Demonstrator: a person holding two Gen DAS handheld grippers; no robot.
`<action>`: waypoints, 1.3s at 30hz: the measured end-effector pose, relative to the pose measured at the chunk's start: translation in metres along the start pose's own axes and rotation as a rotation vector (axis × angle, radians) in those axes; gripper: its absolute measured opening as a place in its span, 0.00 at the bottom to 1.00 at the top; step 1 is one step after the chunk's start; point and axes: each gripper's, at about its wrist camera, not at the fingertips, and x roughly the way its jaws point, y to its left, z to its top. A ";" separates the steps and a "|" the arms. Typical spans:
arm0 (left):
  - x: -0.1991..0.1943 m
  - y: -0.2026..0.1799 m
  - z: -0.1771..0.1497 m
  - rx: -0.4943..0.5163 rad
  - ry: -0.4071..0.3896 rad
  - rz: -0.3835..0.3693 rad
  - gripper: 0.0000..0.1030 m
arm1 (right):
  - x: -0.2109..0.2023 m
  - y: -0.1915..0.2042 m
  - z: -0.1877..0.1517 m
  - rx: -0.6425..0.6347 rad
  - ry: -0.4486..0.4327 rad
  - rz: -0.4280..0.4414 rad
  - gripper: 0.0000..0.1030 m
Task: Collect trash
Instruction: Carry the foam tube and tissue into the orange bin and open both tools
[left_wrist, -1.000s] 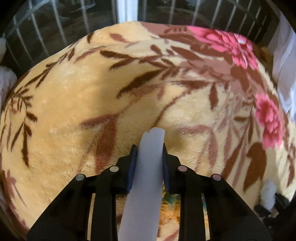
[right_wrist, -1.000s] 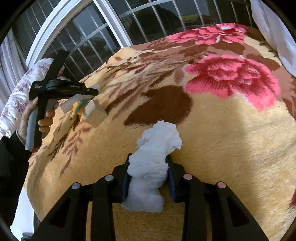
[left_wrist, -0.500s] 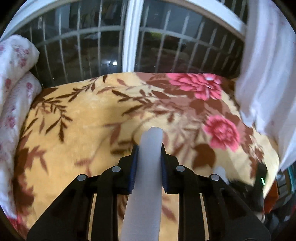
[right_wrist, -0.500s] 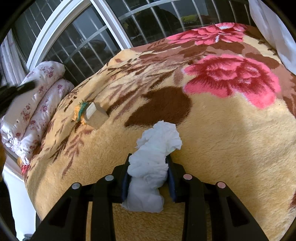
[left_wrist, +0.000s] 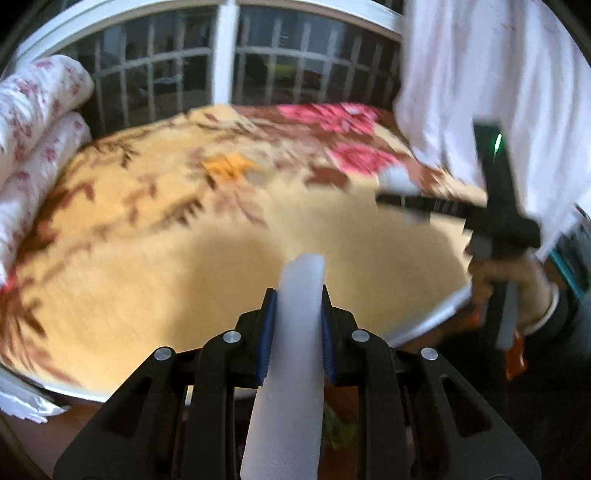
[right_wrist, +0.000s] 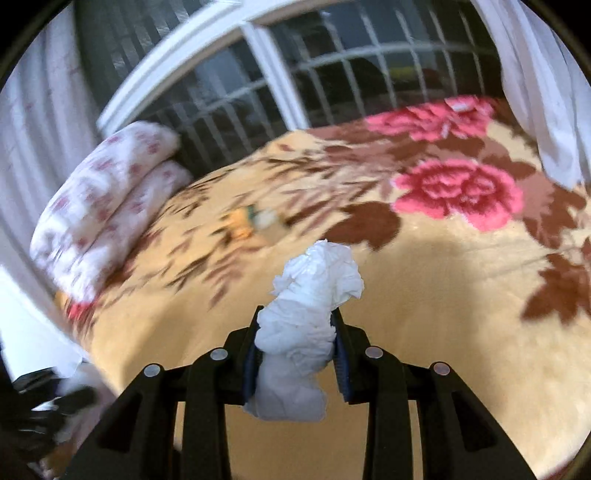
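Note:
My left gripper (left_wrist: 297, 306) is shut on a pale white strip of trash (left_wrist: 291, 354) that sticks out past the fingertips, held above the near edge of the bed. My right gripper (right_wrist: 297, 325) is shut on a crumpled white tissue (right_wrist: 314, 291), above the flowered blanket (right_wrist: 424, 295). In the left wrist view the right gripper (left_wrist: 406, 201) shows blurred at the right with the tissue in it. A small box with an orange and green toy (right_wrist: 251, 221) lies on the blanket further in; it also shows in the left wrist view (left_wrist: 229, 166).
Rolled white floral bedding (right_wrist: 107, 210) lies at the bed's left end. A barred window (right_wrist: 332, 81) stands behind the bed. A white curtain (left_wrist: 480, 74) hangs at the right. The bed's near edge (left_wrist: 424, 325) shows below the blanket.
Both grippers have pulled back and up from the blanket, each still holding its trash. The left gripper left the box and toy behind and now sits past the bed's near edge.

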 end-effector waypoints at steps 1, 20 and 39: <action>0.002 -0.005 -0.013 0.014 0.015 -0.012 0.21 | -0.014 0.009 -0.010 -0.034 -0.002 0.010 0.32; 0.129 -0.012 -0.152 0.114 0.488 -0.043 0.21 | 0.031 0.034 -0.232 -0.213 0.565 0.054 0.32; 0.186 -0.003 -0.193 0.136 0.709 0.034 0.59 | 0.101 0.020 -0.273 -0.133 0.810 0.013 0.50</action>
